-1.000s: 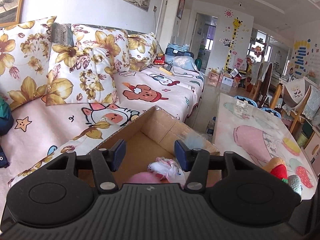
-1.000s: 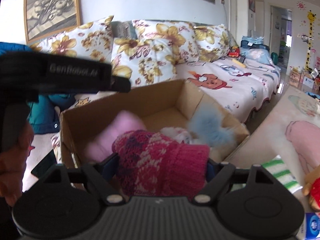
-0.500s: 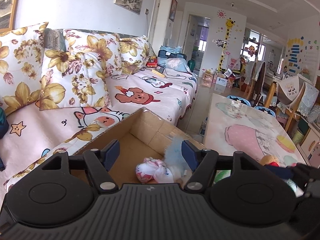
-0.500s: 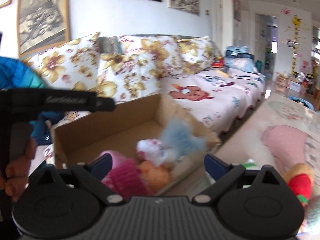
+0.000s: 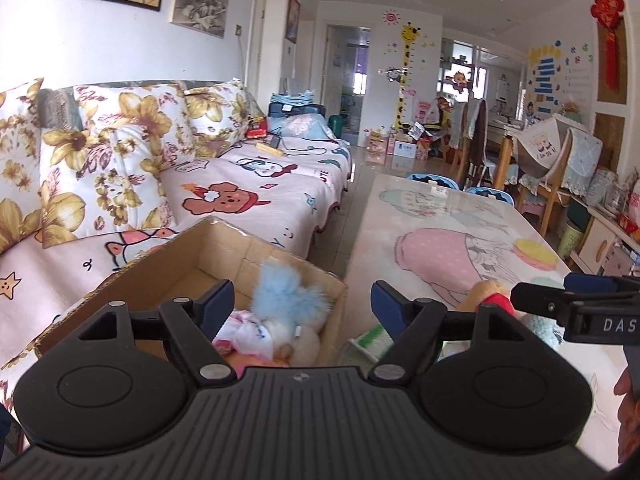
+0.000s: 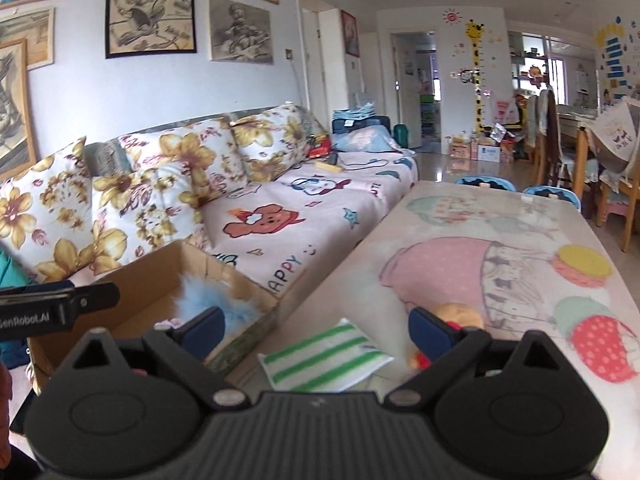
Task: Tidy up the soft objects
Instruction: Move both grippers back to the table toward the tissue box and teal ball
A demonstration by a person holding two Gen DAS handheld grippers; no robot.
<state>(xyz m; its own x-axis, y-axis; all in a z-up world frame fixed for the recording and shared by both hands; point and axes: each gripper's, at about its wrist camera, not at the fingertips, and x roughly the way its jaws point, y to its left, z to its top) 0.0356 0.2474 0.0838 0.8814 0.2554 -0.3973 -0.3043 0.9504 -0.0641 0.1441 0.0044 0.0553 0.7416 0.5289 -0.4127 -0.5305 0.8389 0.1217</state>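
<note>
- My left gripper (image 5: pixel 302 302) hangs over the cardboard box (image 5: pixel 256 246), its jaws opening, with nothing pinched between them; the box contents only show through the gap.
- My right gripper (image 6: pixel 316 330) stands spread wide and empty above the table (image 6: pixel 500 216), aimed over the green-striped cloth (image 6: pixel 324 358).
- Already inside the box: a blue fluffy toy (image 5: pixel 288 290), a white-and-pink bundle (image 5: pixel 250 332) and a cream plush (image 5: pixel 306 340). Left on the table: the striped cloth and a plush with a red part (image 6: pixel 456 316), just beside the right jaw.
- Risk: the cloth lies flat. I judge that the pads may slide over it or catch only one layer, so it unfolds and trails on the way across.
- Risk: the plush sits close to the right pad; closing here could nudge it or pick up both items together.
- Risk: the box stands at the sofa's (image 5: pixel 256 184) edge beside the gap to the table. A short release would drop the item into that gap.
- Risk: the two grippers work close together; I could clip one against the other at the box.
</note>
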